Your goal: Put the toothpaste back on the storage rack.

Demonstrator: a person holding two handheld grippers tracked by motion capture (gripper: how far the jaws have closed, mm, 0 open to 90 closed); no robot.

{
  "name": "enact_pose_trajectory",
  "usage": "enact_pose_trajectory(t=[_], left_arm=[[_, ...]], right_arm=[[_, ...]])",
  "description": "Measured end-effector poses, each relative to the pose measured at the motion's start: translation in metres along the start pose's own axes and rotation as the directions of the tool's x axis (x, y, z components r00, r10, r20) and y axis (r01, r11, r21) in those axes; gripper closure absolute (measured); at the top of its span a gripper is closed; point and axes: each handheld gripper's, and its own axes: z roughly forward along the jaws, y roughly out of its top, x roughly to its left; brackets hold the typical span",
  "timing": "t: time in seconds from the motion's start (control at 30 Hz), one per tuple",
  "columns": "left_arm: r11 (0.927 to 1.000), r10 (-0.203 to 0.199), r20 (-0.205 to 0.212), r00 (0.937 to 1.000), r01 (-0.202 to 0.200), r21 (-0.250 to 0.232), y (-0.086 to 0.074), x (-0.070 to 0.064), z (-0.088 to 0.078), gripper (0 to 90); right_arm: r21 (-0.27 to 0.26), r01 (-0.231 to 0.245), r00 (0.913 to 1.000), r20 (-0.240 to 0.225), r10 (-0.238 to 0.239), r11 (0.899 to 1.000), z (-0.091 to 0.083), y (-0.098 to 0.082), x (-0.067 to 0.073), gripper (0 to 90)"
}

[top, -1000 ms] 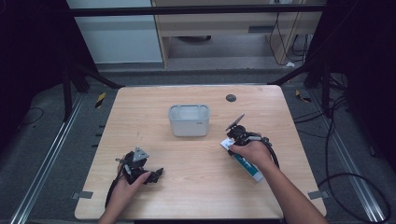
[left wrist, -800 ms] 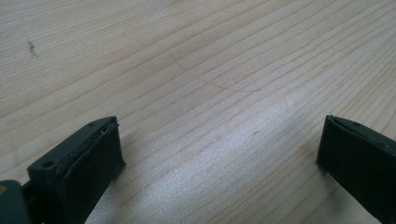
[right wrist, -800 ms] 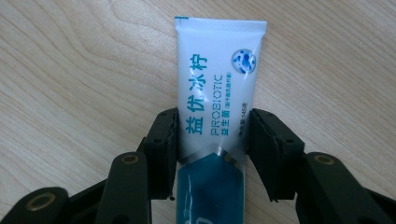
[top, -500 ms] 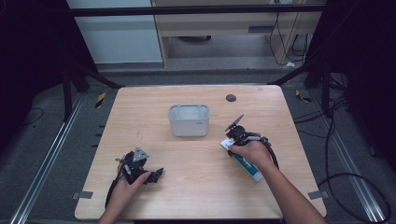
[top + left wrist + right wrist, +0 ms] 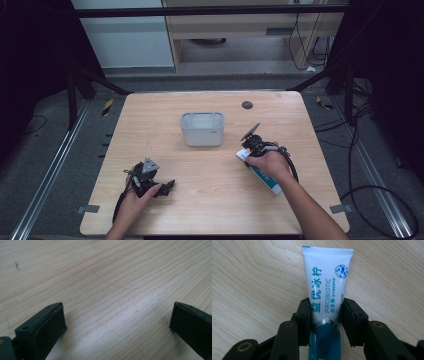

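The right tongs [image 5: 325, 315] are clamped on a white-and-teal toothpaste tube [image 5: 325, 285] marked PROBIOTIC, lying flat on the wooden worktop [image 5: 210, 170] right of the grey tub [image 5: 202, 129]. The left tongs [image 5: 117, 322] gape wide over bare wood.

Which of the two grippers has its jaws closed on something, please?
The right gripper: its jaws press both sides of the white and teal tube. The left gripper stands open over bare table.

Almost nothing has shifted over the last second: my right gripper [image 5: 248, 148] has only nudged a touch on the toothpaste tube [image 5: 327, 285], which lies where it did on the counter [image 5: 300, 120].
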Motion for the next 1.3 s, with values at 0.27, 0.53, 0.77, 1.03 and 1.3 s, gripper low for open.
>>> enact_pose_trajectory(t=[0.27,0.53,0.77,1.03,1.3], left_arm=[[1.0,0.001,0.001,1.0,-0.001,0.0,0.0,0.0,0.0,0.0],[1.0,0.001,0.001,1.0,-0.001,0.0,0.0,0.0,0.0,0.0],[1.0,0.001,0.001,1.0,-0.001,0.0,0.0,0.0,0.0,0.0],[1.0,0.001,0.001,1.0,-0.001,0.0,0.0,0.0,0.0,0.0],[1.0,0.0,0.001,1.0,0.0,0.0,0.0,0.0,0.0,0.0]], right_arm=[[-0.004,-0.007,1.0,0.001,0.007,1.0,-0.005,-0.001,0.0,73.6],[-0.038,-0.024,0.9997,-0.008,0.024,0.999,-0.014,-0.004,0.0,79.3],[-0.064,-0.013,0.9999,-0.011,0.012,0.998,-0.035,-0.001,-0.002,79.8],[-0.063,-0.011,0.9999,-0.007,0.01,0.998,-0.041,-0.002,-0.004,80.3],[-0.076,0.01,0.9999,0.009,-0.009,0.997,-0.054,-0.002,-0.005,80.4]])
